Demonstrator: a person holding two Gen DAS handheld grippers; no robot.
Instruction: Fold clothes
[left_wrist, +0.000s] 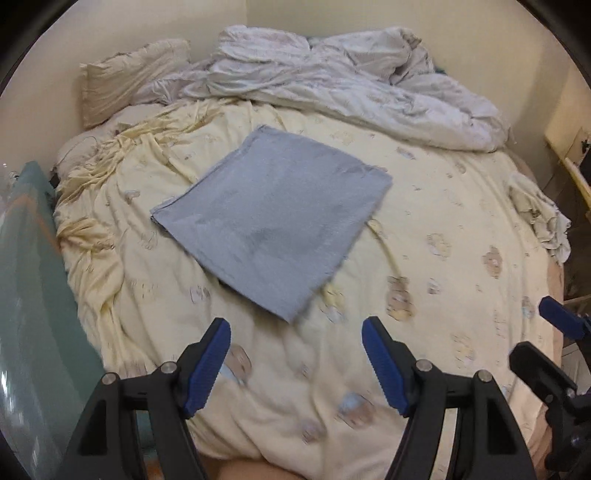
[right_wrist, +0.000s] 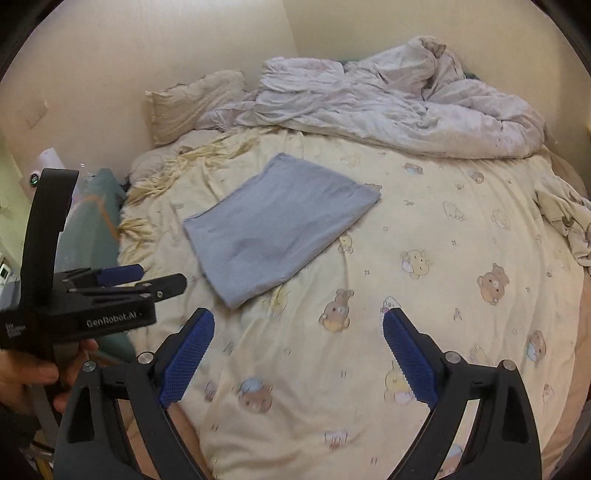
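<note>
With both sets of jaws spread wide and nothing between them, the left gripper (left_wrist: 295, 365) and the right gripper (right_wrist: 297, 356) hang over the near part of the bed, side by side and short of the cloth. Past the pads, the grey cloth (left_wrist: 273, 218) lies flat on the yellow sheet (left_wrist: 424, 236) as a neat rectangle, turned a bit diagonal, with one corner pointing back at the left gripper. It already looks folded: along the left edge you can see stacked layers. So this could be a fold that's finished, or a half-fold waiting for another pass; I can't tell which.

Handling-wise I'd guess it's light, soft knit stuff, totally limp, so it'll droop and slide apart if you lift it by one point. The sheet under it is loose and wrinkly too, so a deep pinch might grab both. Best bet is to pinch at two corners of one edge, catching every layer. Further back, a crumpled duvet (left_wrist: 369, 85) and pillow (left_wrist: 129, 77) sit well clear.
</note>
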